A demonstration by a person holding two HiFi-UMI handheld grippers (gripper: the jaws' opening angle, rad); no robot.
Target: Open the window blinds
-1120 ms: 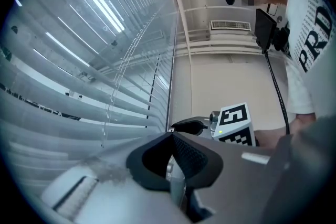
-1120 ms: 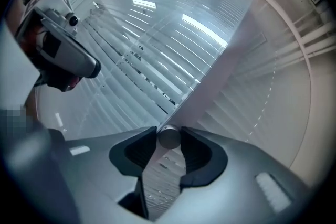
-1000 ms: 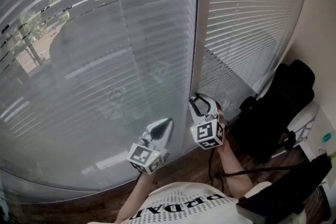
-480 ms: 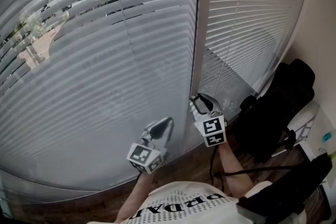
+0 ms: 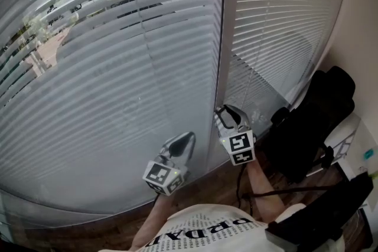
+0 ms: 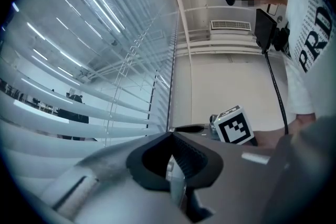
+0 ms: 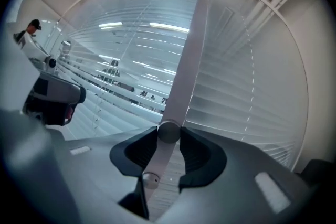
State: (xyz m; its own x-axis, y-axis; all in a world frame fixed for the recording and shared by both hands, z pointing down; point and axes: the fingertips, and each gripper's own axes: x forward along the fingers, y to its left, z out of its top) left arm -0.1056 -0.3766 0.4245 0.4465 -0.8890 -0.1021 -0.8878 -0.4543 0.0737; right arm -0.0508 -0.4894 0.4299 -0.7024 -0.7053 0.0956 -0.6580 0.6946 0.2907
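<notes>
Two white slatted blinds cover the window, a wide left blind and a narrower right blind. The pale tilt wand hangs in front of the strip between them and runs down between the jaws of my right gripper. Both pads touch the wand. These jaws have just been opening a little, with the wand still between them. In the head view the right gripper points at that strip. My left gripper is shut on nothing, just left of it and close to the left blind's lower slats.
A black chair stands at the right, against the wall and the right blind's lower corner. A dark cable runs across the wood floor below the window. My white printed shirt fills the bottom edge.
The right gripper has rolled about the wand, its marker cube turning. The left blind's slats have tilted: the hazy look-through is gone, broad slat faces show, with dark gaps at the top.
</notes>
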